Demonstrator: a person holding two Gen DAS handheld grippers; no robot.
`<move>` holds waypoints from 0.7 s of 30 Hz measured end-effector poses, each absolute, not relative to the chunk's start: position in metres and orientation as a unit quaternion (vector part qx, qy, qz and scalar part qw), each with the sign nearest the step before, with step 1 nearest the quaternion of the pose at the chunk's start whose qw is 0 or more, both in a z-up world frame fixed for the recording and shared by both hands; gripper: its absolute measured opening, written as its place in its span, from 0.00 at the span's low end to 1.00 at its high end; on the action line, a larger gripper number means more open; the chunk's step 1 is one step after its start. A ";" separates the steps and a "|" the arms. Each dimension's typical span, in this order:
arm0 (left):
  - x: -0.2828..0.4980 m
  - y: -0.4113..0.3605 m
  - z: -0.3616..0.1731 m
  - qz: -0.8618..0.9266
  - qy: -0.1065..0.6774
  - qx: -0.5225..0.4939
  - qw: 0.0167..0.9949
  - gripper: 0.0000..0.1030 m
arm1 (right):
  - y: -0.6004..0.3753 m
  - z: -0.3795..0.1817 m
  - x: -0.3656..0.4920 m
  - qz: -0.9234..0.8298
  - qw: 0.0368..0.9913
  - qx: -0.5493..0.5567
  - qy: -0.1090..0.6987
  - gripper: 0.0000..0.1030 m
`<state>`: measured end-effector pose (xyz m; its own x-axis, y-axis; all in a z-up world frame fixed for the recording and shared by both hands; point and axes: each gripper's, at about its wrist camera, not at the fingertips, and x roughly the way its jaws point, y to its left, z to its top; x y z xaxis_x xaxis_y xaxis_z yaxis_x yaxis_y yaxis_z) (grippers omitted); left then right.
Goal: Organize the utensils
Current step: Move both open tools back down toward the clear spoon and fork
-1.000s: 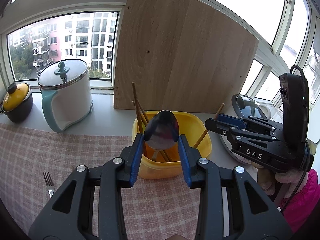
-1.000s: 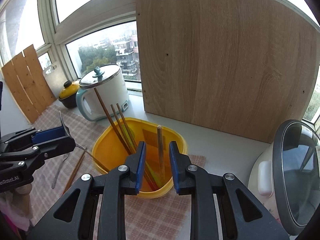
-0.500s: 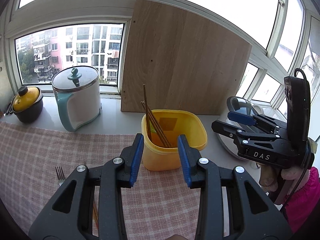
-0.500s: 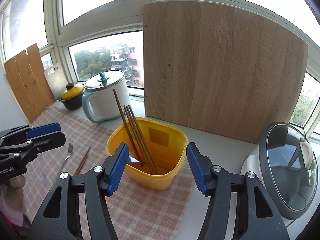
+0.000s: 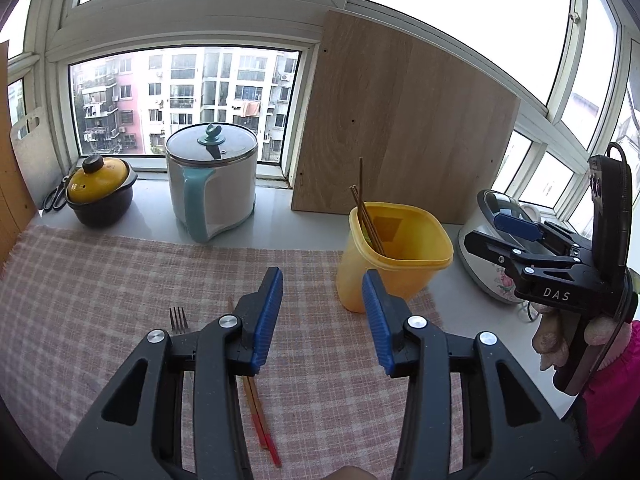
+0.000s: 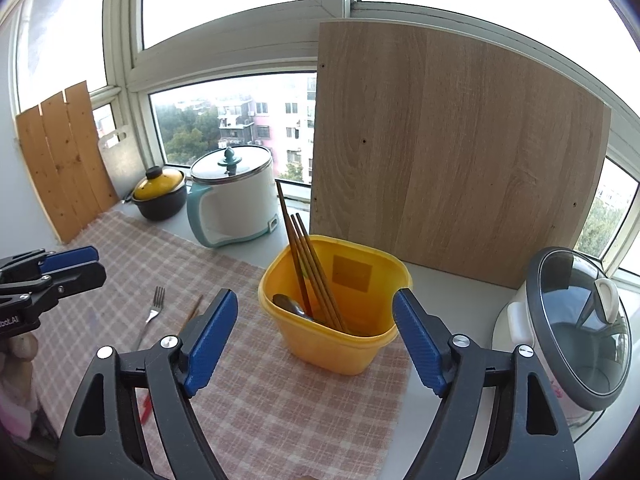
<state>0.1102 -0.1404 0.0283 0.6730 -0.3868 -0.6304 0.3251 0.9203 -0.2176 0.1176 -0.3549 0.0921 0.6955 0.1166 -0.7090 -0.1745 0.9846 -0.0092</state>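
A pale worktop (image 5: 280, 216) runs under a bay of windows, most of it covered by a pink and white checked cloth (image 5: 100, 280). On the cloth's right part stands a yellow square plastic tub (image 6: 340, 344); several brown wooden chopsticks (image 6: 308, 276) lean inside it toward its left wall, and a metal spoon (image 6: 290, 307) lies at its bottom. A big light wooden board (image 6: 460, 152) is propped upright just behind the tub. Left of it stand a white electric pot with a teal handle and glass lid (image 5: 212, 184) and a small black casserole with a yellow lid (image 5: 100, 192). At the right edge sits a white rice cooker with a raised glass lid (image 6: 576, 332).

Still on the cloth lie a steel fork (image 6: 154, 308) and, just beside it, a pair of brown chopsticks with red ends (image 5: 256, 404).

The left tool (image 5: 322, 316) hangs above that loose pair, its blue pads apart with nothing between them, having just been opening. The right tool (image 6: 314, 340) faces the tub, its jaws spread wide and empty, also having just been opening.
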 end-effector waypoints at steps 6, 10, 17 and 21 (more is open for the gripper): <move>0.107 -0.077 0.003 -0.140 0.387 -0.049 0.910 0.41 | -0.340 0.085 0.115 0.080 0.921 -0.013 0.382 0.78; 0.105 -0.030 -0.019 -0.100 0.414 -0.060 0.903 0.41 | -0.320 0.077 0.116 0.095 0.917 -0.037 0.386 0.78; 0.100 0.034 -0.054 -0.053 0.446 -0.085 0.889 0.41 | -0.276 0.056 0.122 0.129 0.898 -0.076 0.413 0.78; 0.101 0.061 -0.073 -0.041 0.462 -0.117 0.878 0.41 | -0.256 0.042 0.128 0.151 0.883 -0.074 0.438 0.78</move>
<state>0.1014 0.0607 -0.0727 0.5702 -0.1803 -0.8014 -0.0359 0.9692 -0.2436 0.1280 -0.2563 0.0416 0.5711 0.2012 -0.7958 -0.3310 0.9436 0.0011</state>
